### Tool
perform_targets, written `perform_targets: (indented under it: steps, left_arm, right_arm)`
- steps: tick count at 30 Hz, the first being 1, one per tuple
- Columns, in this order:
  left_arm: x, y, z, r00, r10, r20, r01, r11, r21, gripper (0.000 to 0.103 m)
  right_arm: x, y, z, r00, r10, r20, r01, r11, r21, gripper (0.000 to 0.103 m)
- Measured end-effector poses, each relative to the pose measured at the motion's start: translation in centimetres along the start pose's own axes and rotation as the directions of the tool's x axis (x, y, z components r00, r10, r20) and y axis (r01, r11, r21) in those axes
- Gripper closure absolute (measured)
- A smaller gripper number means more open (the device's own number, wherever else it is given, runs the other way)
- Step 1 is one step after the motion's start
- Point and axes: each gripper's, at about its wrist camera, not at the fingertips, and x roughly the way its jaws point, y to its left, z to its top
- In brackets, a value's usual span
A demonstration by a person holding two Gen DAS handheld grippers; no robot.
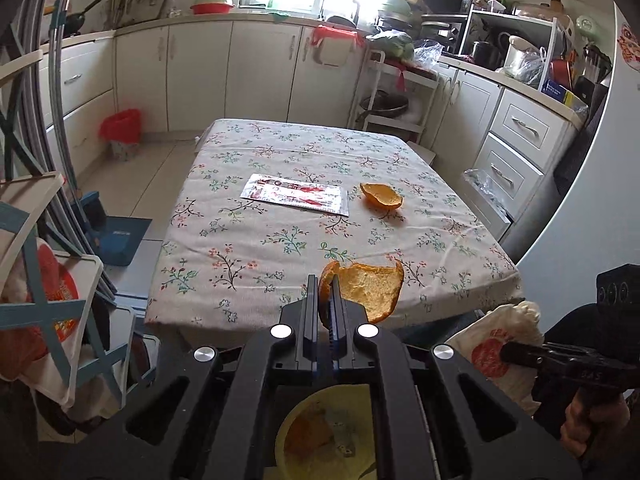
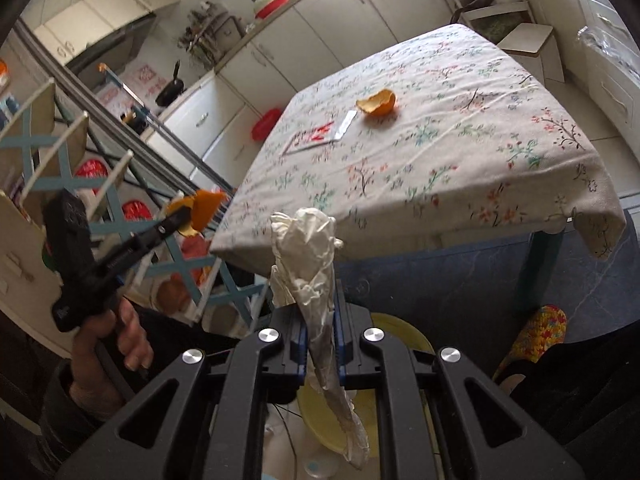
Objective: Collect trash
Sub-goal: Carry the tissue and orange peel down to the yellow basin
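Orange peel (image 1: pixel 366 288) sits pinched tight in the left gripper (image 1: pixel 325 292), near the table (image 1: pixel 260 240) edge. White plastic bag (image 2: pixel 308 256) is squeezed in the right gripper (image 2: pixel 320 300). Another orange peel piece (image 1: pixel 382 196) and a flat wrapper (image 1: pixel 296 198) lie on the flowery table, side by side.

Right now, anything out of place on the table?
Yes: an orange peel and a flat torn wrapper lie loose on the tablecloth, litter not yet collected. The left tool grips another peel; the right tool grips a plastic bag.
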Motion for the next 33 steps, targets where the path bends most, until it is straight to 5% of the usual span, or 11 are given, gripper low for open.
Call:
perform_targets:
  steps: [8,11,16,24,33]
  left_arm:
    - [-1.1,-0.5,-0.8,1.0,-0.012,0.008,0.012,1.0,0.012,0.099]
    - [-1.3,-0.7,-1.2,1.0,-0.013,0.002,0.013,1.0,0.018,0.099]
    - [-1.4,-0.9,-2.2,1.0,-0.014,-0.02,0.014,0.999,0.03,0.099]
    - [0.1,-2.4,-4.1,0.989,-0.032,-0.142,0.048,0.993,0.106,0.099]
    - [3.1,-5.3,-7.5,0.938,-0.037,-0.343,0.125,0.963,0.238,0.099]
  right_arm:
    - [3.7,1.3,-2.5,0.983,-0.101,-0.152,0.087,0.992,-0.092,0.088]
    - [5.1,1.5,-3.2,0.972,-0.13,-0.197,0.109,0.988,-0.114,0.073]
    - [5.5,1.6,-3.4,0.968,-0.144,-0.204,0.122,0.985,-0.118,0.064]
    - [1.2,-0.4,-1.4,0.987,-0.163,0.001,0.162,0.986,0.028,0.047]
    - [-3.9,-1.7,-0.2,0.942,-0.218,0.254,0.187,0.972,0.143,0.035]
